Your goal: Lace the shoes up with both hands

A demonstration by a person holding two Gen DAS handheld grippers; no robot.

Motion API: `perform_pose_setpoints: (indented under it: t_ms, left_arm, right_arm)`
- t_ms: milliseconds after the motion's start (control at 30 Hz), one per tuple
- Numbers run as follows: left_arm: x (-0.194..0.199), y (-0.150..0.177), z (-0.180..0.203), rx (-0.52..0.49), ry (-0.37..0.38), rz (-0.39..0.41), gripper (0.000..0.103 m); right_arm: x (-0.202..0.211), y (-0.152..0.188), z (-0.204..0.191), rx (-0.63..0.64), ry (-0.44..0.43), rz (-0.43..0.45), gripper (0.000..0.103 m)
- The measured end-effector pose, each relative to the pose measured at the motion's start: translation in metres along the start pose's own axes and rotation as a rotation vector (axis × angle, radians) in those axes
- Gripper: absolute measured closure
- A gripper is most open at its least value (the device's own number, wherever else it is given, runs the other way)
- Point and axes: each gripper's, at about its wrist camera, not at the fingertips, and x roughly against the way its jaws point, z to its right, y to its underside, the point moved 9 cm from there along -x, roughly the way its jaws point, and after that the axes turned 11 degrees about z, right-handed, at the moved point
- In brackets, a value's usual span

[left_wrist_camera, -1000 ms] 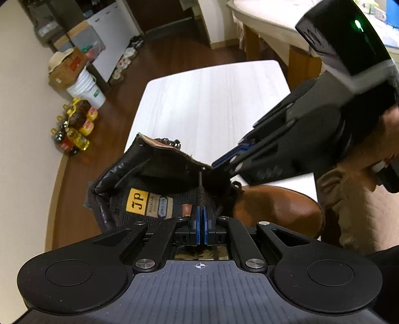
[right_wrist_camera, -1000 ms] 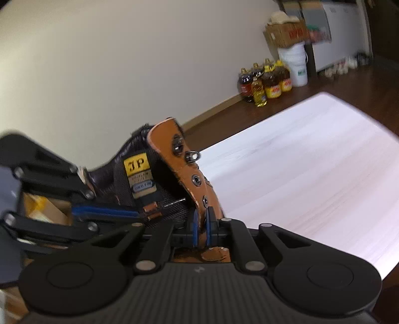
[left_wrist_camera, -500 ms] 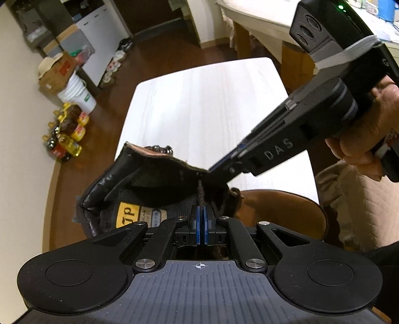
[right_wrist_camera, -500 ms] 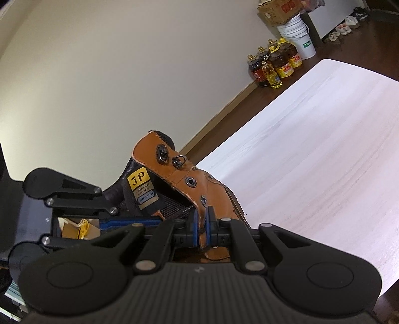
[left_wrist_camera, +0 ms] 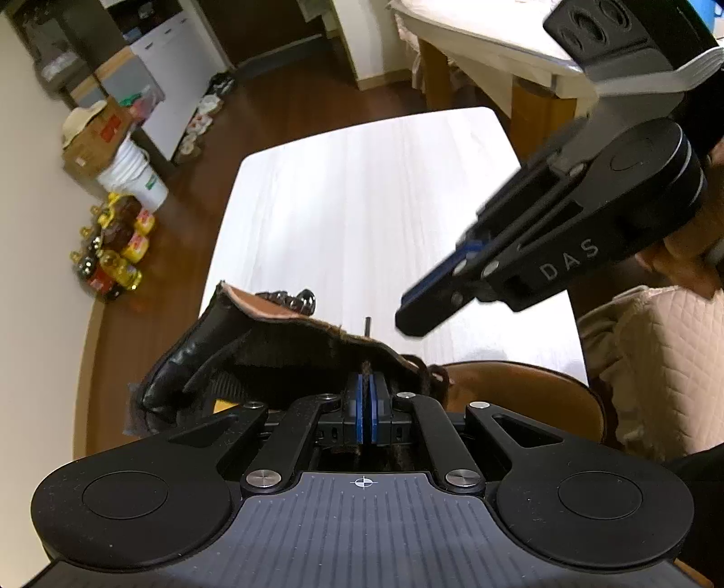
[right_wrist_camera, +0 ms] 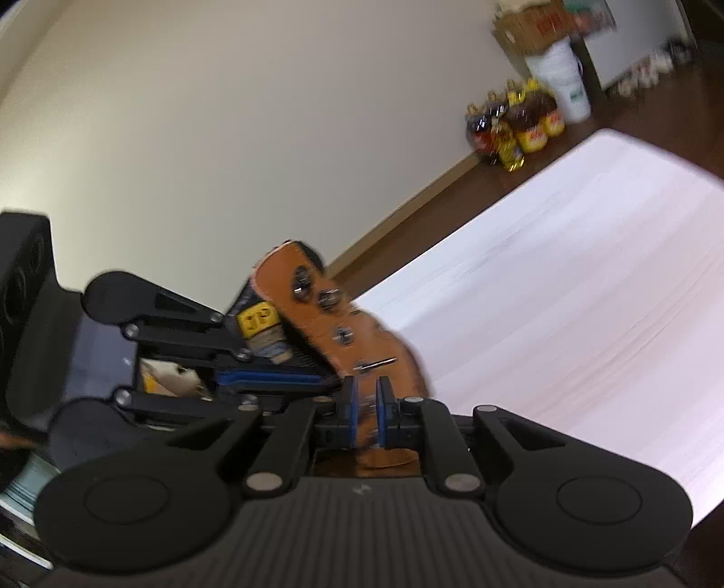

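A tan leather boot [left_wrist_camera: 253,343] with a black lining lies at the near end of the white table [left_wrist_camera: 362,203]. My left gripper [left_wrist_camera: 364,407] is shut on the dark shoelace, just behind the eyelet flap. The lace tip [left_wrist_camera: 367,324] pokes through an eyelet [right_wrist_camera: 378,363] on the tan flap [right_wrist_camera: 316,316]. My right gripper [right_wrist_camera: 367,407] has its jaws opening, and the blurred flap shows between the pads without being pressed. In the left wrist view the right gripper [left_wrist_camera: 412,319] hangs just right of the flap, apart from it. The left gripper's fingers [right_wrist_camera: 271,380] reach in from the left.
A person's hand [left_wrist_camera: 678,253] holds the right gripper. A quilted cushion [left_wrist_camera: 656,362] lies at the right. On the wood floor by the wall stand oil bottles [left_wrist_camera: 113,253], a white bucket [left_wrist_camera: 131,176] and a cardboard box [left_wrist_camera: 95,140]. Another table [left_wrist_camera: 497,40] stands behind.
My right gripper, shut on the tan flap before, has parted its jaws and drawn back up and to the right. The left gripper stays shut on the lace.
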Motion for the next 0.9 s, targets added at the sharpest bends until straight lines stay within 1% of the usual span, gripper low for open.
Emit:
perform_pose_setpoints:
  t_ms: [67, 133, 167, 200, 267, 333, 400, 467, 500, 533, 600, 667, 767, 833, 900]
  left_arm:
    - [-0.003, -0.001, 0.0, -0.009, -0.004, -0.001, 0.1]
    - [-0.004, -0.002, 0.0, -0.011, -0.008, -0.005, 0.1]
    - [-0.005, -0.002, 0.0, -0.012, -0.008, -0.007, 0.1]
    - [-0.006, -0.002, 0.0, -0.013, -0.008, -0.009, 0.1]
    - [-0.007, -0.002, 0.001, -0.015, -0.011, -0.016, 0.1]
    - [-0.008, -0.002, 0.001, -0.011, -0.012, -0.018, 0.1]
    - [-0.009, -0.002, 0.001, -0.003, -0.015, -0.023, 0.1]
    - [-0.01, -0.002, 0.0, 0.007, -0.018, -0.029, 0.1]
    - [-0.01, -0.002, 0.0, 0.011, -0.019, -0.03, 0.1]
    - [-0.01, -0.002, 0.0, 0.019, -0.019, -0.031, 0.099]
    - [-0.007, -0.002, 0.0, 0.054, -0.011, -0.036, 0.097]
    - [0.001, -0.001, 0.0, 0.095, 0.001, -0.035, 0.094]
    - [0.023, 0.005, -0.004, 0.174, 0.004, -0.022, 0.095]
    - [0.046, 0.013, -0.009, 0.23, -0.014, -0.007, 0.095]
    - [0.071, 0.031, -0.017, 0.288, -0.052, -0.02, 0.096]
  right_arm:
    - [-0.005, -0.002, 0.004, 0.007, -0.008, -0.018, 0.09]
    - [-0.015, -0.003, 0.012, -0.091, -0.053, -0.051, 0.087]
    - [-0.02, -0.003, 0.018, -0.164, -0.076, -0.068, 0.085]
    - [-0.026, -0.003, 0.027, -0.266, -0.1, -0.081, 0.085]
    - [-0.031, -0.003, 0.034, -0.357, -0.13, -0.079, 0.084]
    - [-0.035, -0.003, 0.038, -0.414, -0.152, -0.076, 0.08]
    - [-0.039, 0.0, 0.041, -0.485, -0.187, -0.076, 0.08]
    - [-0.044, 0.003, 0.044, -0.514, -0.2, -0.087, 0.082]
    - [-0.046, 0.004, 0.045, -0.526, -0.205, -0.092, 0.087]
    - [-0.047, 0.004, 0.045, -0.528, -0.207, -0.091, 0.097]
    - [-0.046, 0.002, 0.046, -0.517, -0.205, -0.089, 0.099]
    - [-0.044, -0.003, 0.045, -0.471, -0.184, -0.092, 0.1]
    - [-0.035, -0.012, 0.048, -0.358, -0.114, -0.096, 0.1]
    - [-0.025, -0.019, 0.058, -0.172, 0.017, -0.119, 0.1]
    - [-0.02, -0.024, 0.069, 0.004, 0.143, -0.147, 0.1]
